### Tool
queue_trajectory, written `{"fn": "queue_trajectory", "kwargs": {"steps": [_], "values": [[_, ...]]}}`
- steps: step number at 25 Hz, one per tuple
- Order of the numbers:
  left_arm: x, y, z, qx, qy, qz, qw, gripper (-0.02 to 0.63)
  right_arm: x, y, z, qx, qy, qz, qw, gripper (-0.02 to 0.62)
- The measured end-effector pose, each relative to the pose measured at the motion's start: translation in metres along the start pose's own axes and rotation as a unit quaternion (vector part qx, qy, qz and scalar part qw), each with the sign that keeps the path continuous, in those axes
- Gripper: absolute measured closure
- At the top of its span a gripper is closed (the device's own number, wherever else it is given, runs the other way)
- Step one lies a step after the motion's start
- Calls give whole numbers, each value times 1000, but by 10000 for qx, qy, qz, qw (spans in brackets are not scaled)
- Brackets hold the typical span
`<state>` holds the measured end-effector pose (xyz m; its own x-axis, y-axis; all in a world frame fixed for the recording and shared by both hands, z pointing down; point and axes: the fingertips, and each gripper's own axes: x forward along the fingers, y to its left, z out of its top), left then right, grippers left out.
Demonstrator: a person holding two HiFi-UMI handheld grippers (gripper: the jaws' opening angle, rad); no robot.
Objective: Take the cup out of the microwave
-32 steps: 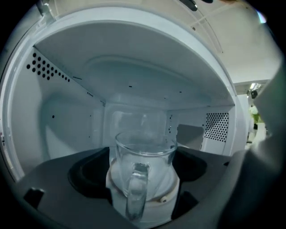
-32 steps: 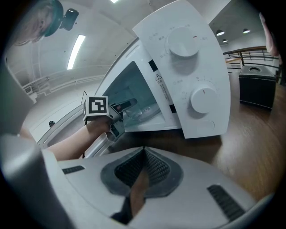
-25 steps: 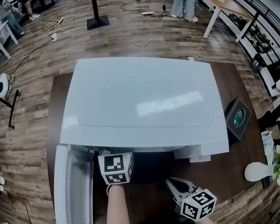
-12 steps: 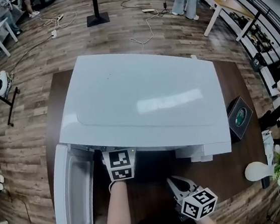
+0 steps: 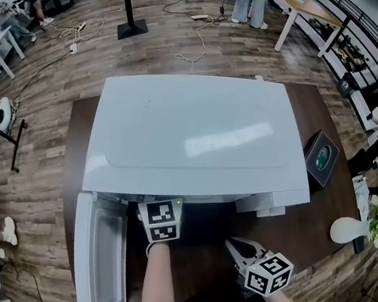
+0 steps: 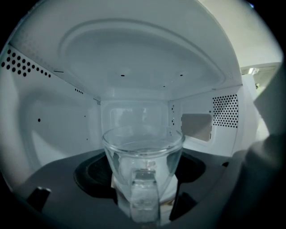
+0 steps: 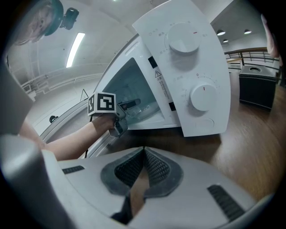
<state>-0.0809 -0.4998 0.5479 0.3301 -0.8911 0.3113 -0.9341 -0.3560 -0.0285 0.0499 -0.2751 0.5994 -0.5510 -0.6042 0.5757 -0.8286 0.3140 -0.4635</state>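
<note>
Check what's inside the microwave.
A clear glass cup, handle facing out, sits between the left gripper's open jaws, which have just been closing. The jaws hide what it stands on; the head view shows only the microwave's top.

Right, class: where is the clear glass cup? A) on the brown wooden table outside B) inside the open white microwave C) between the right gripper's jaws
B: the clear glass cup stands inside the white microwave, its handle toward the camera.
</note>
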Motion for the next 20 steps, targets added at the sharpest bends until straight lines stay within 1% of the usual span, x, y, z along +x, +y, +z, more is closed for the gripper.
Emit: {"fn": "queue_trajectory", "kwargs": {"steps": [4, 9, 17, 20], "values": [[0, 0, -1, -7, 6, -36, 10000, 222, -2, 0, 0, -28, -10, -5, 10000, 600], [-4, 1, 0, -122, -26, -61, 9999, 224, -5, 3, 1, -60, -47, 1, 10000, 600], [-20, 0, 16, 14, -169, -44, 9998, 224, -14, 2, 4, -18, -155, 5, 9999, 600], [-27, -1, 18, -3, -173, -47, 9998, 224, -17, 4, 4, -7, -214, 57, 9998, 600]]}}
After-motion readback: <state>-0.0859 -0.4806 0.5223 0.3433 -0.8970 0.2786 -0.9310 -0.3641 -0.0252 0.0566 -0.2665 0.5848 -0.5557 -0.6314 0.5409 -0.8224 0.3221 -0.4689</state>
